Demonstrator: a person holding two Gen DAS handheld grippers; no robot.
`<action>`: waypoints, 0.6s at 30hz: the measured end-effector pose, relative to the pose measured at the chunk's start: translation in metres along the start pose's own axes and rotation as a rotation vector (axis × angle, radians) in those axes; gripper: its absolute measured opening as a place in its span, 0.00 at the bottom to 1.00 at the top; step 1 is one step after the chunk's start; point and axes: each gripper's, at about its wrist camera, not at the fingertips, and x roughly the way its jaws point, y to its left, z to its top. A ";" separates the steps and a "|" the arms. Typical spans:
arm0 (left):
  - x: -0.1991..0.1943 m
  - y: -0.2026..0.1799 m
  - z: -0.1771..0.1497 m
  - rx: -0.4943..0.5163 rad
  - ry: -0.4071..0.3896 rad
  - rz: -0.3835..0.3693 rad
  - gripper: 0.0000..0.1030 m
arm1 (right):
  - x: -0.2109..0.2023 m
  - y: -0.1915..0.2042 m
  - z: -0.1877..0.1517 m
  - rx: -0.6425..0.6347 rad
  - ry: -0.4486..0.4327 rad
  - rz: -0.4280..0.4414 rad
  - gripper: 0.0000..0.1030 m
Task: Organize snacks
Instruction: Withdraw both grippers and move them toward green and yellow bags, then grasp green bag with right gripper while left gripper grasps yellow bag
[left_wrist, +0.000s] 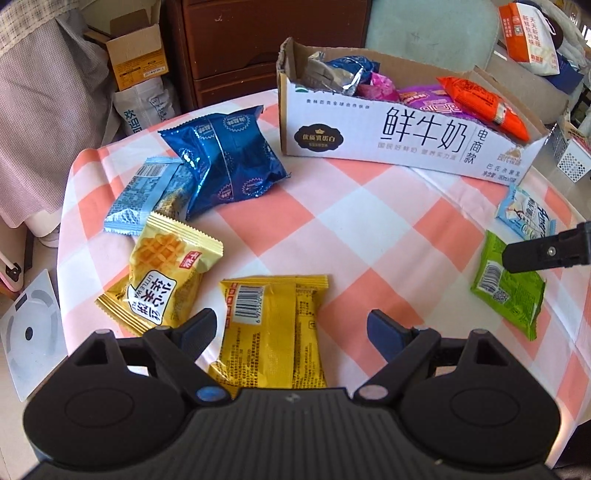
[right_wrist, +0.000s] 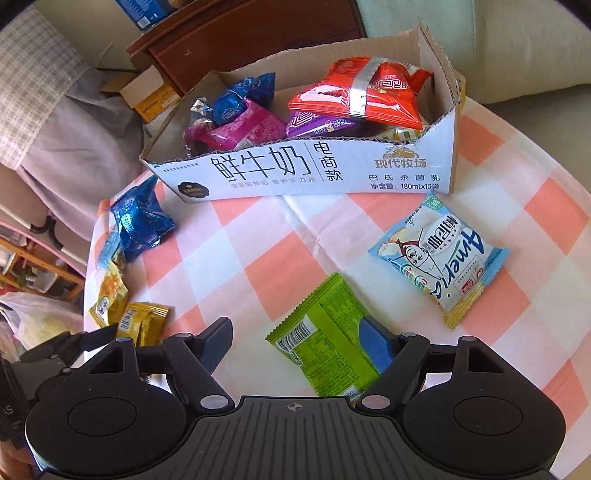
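Note:
A cut-open white milk carton box (left_wrist: 406, 140) (right_wrist: 295, 173) at the back of the checkered table holds several snack packs. My left gripper (left_wrist: 288, 332) is open, its fingers either side of a yellow pack (left_wrist: 273, 332) lying barcode up. A yellow waffle pack (left_wrist: 162, 273), a light blue pack (left_wrist: 144, 195) and a dark blue pack (left_wrist: 229, 158) lie to its left. My right gripper (right_wrist: 295, 343) is open over a green pack (right_wrist: 325, 332), which also shows in the left wrist view (left_wrist: 506, 288). A pale blue cartoon pack (right_wrist: 439, 258) lies to the right.
The pink and white checkered tablecloth (left_wrist: 369, 236) covers a round table whose edge curves close on the left (left_wrist: 62, 229). A brown dresser (left_wrist: 266, 44) and small cardboard boxes (left_wrist: 136, 55) stand behind. A white scale (left_wrist: 29, 332) lies on the floor.

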 end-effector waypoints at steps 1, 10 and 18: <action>0.001 0.001 0.001 -0.003 0.001 0.003 0.86 | 0.001 0.002 0.000 -0.023 0.002 -0.014 0.75; 0.010 -0.006 -0.001 0.068 0.002 0.034 0.86 | 0.013 0.007 -0.006 -0.215 0.007 -0.088 0.74; 0.010 -0.004 -0.002 0.071 -0.005 0.025 0.86 | 0.019 0.007 -0.017 -0.353 0.031 -0.085 0.77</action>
